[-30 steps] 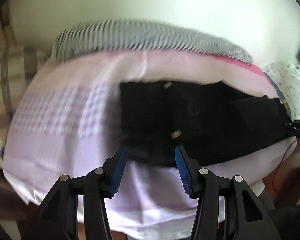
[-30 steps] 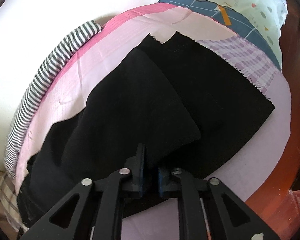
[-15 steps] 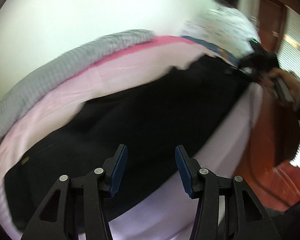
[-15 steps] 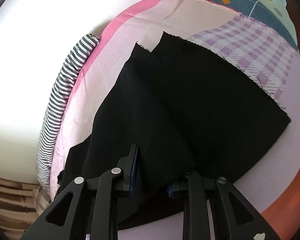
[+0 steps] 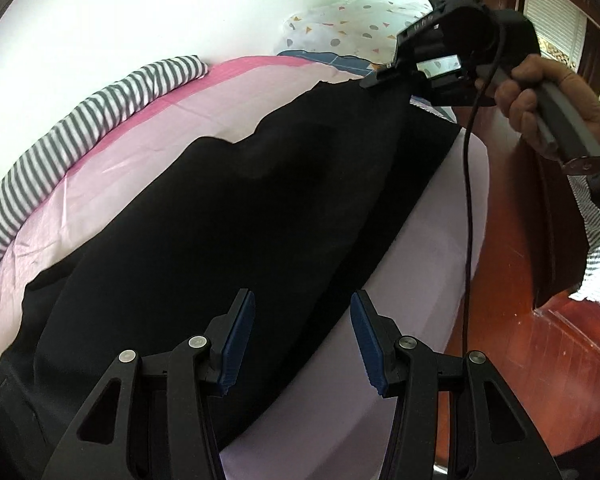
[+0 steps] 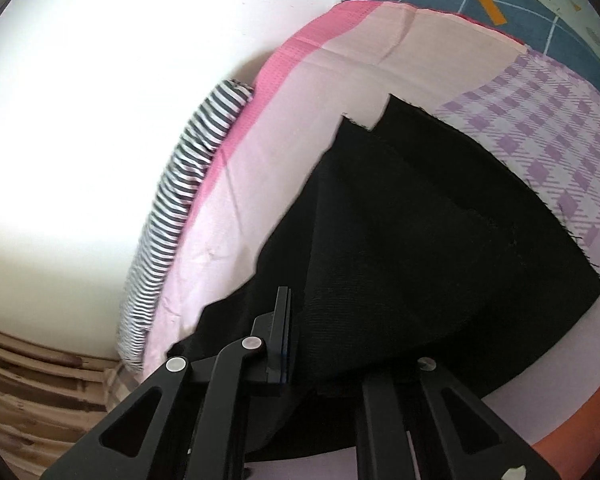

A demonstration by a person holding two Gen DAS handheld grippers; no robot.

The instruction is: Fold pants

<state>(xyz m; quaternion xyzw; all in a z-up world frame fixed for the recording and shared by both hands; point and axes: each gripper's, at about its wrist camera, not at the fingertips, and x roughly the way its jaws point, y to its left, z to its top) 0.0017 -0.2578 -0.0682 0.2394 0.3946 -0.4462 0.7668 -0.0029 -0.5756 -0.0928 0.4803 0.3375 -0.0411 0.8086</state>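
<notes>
Black pants [image 5: 228, 216] lie lengthwise on a pink and lilac sheet [image 5: 148, 132]. My left gripper [image 5: 302, 340] is open and empty, just above the near edge of the pants. In the left wrist view the right gripper [image 5: 384, 80] is at the far leg end, over the cloth. In the right wrist view the pants [image 6: 420, 248] drape over the gripper [image 6: 328, 344]; its jaws stand apart with black cloth between and over them, the right finger hidden by it.
A grey-and-white striped cloth [image 5: 80, 104] runs along the wall side of the bed. A patterned pillow [image 5: 352, 20] and blue blanket [image 6: 500, 8] sit at the far end. Red-brown wooden floor [image 5: 540, 360] lies to the right of the bed edge.
The left gripper swung from the waistband end to look along the legs, staying open. The right gripper opened from shut and lifted the leg cloth, which now drapes over it.
</notes>
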